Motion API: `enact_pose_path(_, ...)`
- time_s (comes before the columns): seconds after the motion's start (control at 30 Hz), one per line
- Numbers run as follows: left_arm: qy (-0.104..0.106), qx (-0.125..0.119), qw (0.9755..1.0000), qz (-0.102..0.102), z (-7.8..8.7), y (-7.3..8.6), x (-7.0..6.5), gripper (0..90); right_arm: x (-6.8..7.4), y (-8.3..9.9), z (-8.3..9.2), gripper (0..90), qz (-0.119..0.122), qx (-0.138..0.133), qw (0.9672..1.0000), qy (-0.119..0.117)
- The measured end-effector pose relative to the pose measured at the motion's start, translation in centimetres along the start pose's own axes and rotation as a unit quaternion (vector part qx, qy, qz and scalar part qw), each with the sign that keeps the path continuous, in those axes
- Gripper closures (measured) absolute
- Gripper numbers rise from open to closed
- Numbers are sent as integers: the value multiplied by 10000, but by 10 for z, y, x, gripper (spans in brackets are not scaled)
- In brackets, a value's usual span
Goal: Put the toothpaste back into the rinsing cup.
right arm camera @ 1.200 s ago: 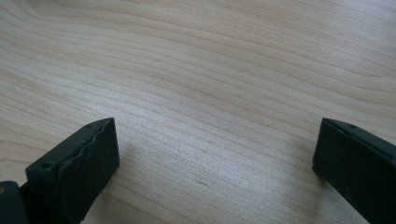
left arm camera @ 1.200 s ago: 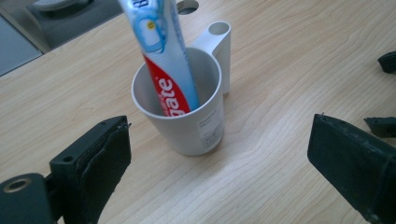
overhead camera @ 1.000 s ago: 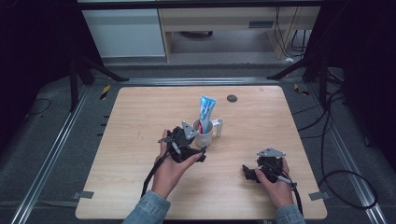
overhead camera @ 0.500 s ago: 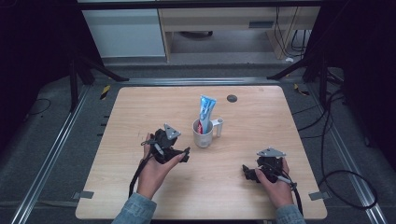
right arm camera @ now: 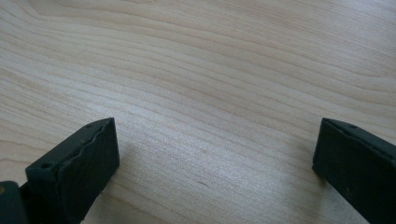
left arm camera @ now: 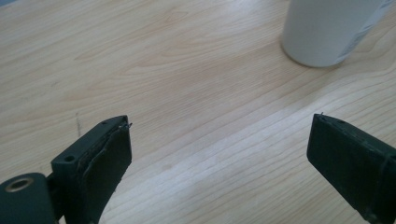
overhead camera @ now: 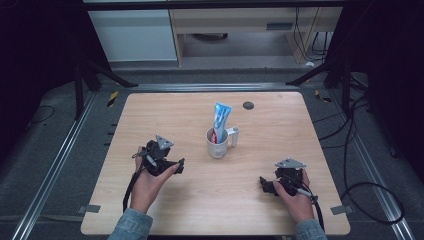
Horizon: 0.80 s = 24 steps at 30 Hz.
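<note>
I hold the left gripper at eight o'clock of the white mug, jaws spread, empty; a toothpaste tube stands inside. My right gripper, five o'clock, likewise gapes over the table.

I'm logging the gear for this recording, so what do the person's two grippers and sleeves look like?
Both the left gripper and the right gripper are black, each topped by a grey three-cornered plate, with a black cable trailing back. Their jaws are blocky, with flat black pads. The person wears blue denim sleeves.
</note>
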<state>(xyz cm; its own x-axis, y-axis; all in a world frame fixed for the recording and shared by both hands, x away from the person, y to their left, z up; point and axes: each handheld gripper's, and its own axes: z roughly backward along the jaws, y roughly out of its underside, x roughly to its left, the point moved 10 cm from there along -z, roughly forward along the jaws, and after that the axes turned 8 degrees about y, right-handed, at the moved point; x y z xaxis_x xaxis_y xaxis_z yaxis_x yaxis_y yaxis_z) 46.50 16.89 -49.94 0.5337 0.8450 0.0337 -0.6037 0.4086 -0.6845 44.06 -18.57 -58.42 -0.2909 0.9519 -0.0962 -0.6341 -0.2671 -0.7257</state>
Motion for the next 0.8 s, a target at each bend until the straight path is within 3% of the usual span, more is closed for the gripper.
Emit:
enact_pose_path(0.47, -196, 256, 9987, 385, -3, 34, 38, 61, 0, 0, 0, 6, 5, -3, 10000, 2)
enact_pose_path(0.8, -252, 343, 9973, 592, -7, 49, 58, 61, 0, 0, 0, 6, -2, 0, 10000, 2)
